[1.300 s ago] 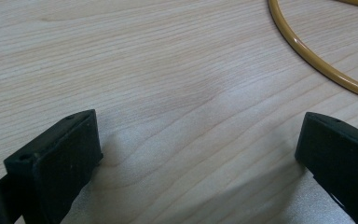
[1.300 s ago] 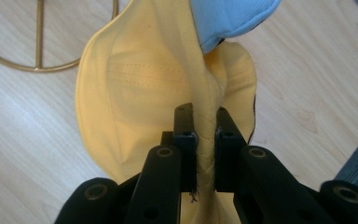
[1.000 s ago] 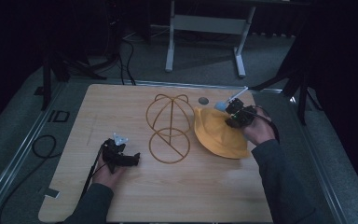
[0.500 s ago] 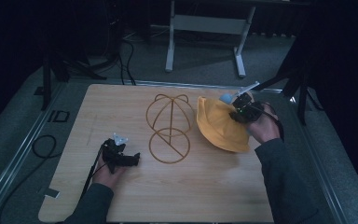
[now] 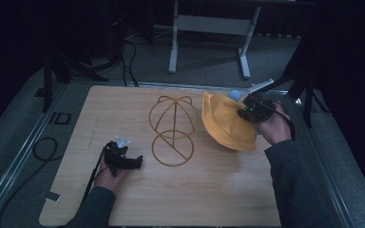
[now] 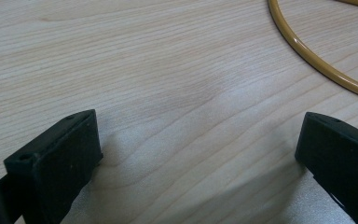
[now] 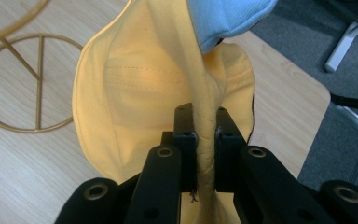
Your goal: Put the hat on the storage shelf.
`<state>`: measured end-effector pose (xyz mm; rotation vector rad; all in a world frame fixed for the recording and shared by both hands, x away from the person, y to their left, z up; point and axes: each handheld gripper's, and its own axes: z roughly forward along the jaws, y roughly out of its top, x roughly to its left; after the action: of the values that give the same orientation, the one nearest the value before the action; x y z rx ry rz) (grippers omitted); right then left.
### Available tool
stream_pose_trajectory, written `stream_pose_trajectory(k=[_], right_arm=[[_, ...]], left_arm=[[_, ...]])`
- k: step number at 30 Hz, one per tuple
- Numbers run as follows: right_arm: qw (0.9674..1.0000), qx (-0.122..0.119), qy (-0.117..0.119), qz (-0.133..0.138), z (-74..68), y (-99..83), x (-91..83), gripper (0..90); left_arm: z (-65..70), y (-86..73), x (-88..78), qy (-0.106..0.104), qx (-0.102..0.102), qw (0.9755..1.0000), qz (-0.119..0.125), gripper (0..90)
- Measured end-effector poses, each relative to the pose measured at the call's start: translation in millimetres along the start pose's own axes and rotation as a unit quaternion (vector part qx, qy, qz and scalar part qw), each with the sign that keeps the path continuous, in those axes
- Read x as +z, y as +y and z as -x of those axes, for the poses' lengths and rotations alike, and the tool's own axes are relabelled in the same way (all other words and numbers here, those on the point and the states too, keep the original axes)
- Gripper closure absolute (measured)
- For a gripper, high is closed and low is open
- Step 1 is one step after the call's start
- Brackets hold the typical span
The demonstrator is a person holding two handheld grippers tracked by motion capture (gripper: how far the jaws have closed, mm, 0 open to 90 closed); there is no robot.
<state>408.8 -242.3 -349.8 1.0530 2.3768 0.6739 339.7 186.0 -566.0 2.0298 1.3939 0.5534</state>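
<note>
Right tongs (image 7: 204, 135) clamp the soft yellow fabric hat's (image 5: 225, 123) brim near the bench's (image 5: 123, 102) far right corner, apparently to lift it toward the gold wire hat stand (image 5: 172, 130) at bench centre; left tongs (image 6: 200, 154) rest apart, empty

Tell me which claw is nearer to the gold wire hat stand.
Left. The left claw rests on the table just beside the gold wire hat stand; the right claw is farther off, clamped on the yellow fabric hat.

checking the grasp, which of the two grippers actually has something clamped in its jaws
The right gripper: its jaws pinch the brim of the yellow hat. The left gripper rests open on the table.
</note>
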Motion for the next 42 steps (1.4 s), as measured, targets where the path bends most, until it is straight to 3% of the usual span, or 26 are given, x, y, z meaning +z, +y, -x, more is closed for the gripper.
stream_pose_trajectory(k=[8,25,35,42], right_arm=[[0.9998,-0.004,-0.002,0.022,0.2,3.1,-16.8,83.6],[0.9967,-0.053,0.018,0.058,-11.8,10.4,-49.1,83.6],[0.9922,-0.069,0.051,0.09,-13.6,12.2,-58.5,83.7],[0.9865,-0.079,0.085,0.116,-15.1,14.0,-64.1,83.8]], left_arm=[[0.0,0.0,0.0,0.0,0.0,1.0,0.0,0.1],[0.1,0.0,0.1,0.0,0.0,1.0,0.0,0.1],[0.1,0.0,0.0,0.0,0.0,1.0,0.0,0.1],[0.1,0.0,0.0,0.0,-0.001,1.0,0.0,0.1]])
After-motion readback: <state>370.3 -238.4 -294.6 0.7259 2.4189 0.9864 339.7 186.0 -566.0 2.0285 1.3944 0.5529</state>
